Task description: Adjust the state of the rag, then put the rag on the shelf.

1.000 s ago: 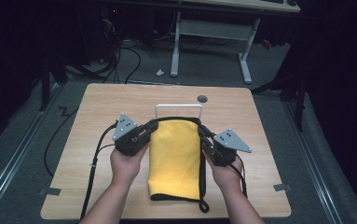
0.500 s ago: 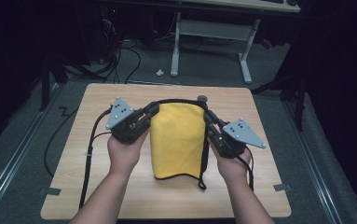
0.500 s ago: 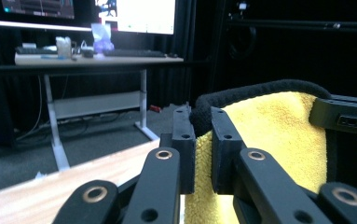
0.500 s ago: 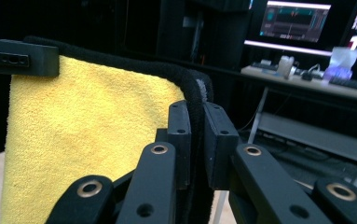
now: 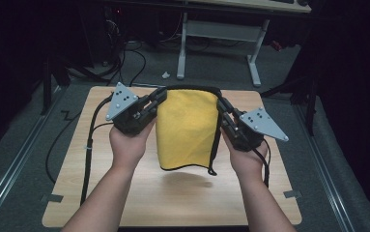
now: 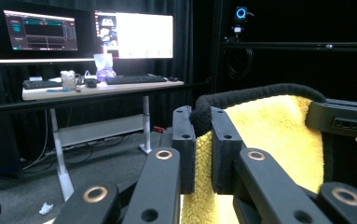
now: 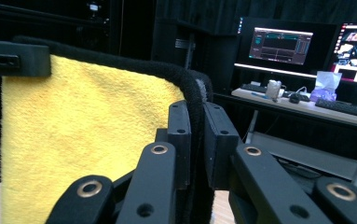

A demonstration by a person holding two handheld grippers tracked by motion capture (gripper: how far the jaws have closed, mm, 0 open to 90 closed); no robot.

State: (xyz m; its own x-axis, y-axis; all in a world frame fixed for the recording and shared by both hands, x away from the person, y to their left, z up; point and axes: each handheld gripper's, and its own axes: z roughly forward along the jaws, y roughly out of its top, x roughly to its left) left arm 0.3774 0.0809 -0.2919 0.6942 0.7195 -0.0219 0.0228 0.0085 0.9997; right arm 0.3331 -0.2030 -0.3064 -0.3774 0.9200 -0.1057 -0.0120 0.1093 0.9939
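High view: both grippers pinch the yellow cloth [image 5: 185,128] by its top corners, left gripper [image 5: 160,96] and right gripper [image 5: 221,107] apart. It hangs clear above the table [image 5: 76,193], spread flat, likely for folding.

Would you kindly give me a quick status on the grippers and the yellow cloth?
Left gripper and right gripper both shut on the yellow cloth, top corners. Cloth hanging clear above the table. Nothing in the way.

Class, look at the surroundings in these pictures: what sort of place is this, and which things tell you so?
Probably a lab or recording workspace: a desk with lit monitors, a keyboard, and cables trailing across the floor.
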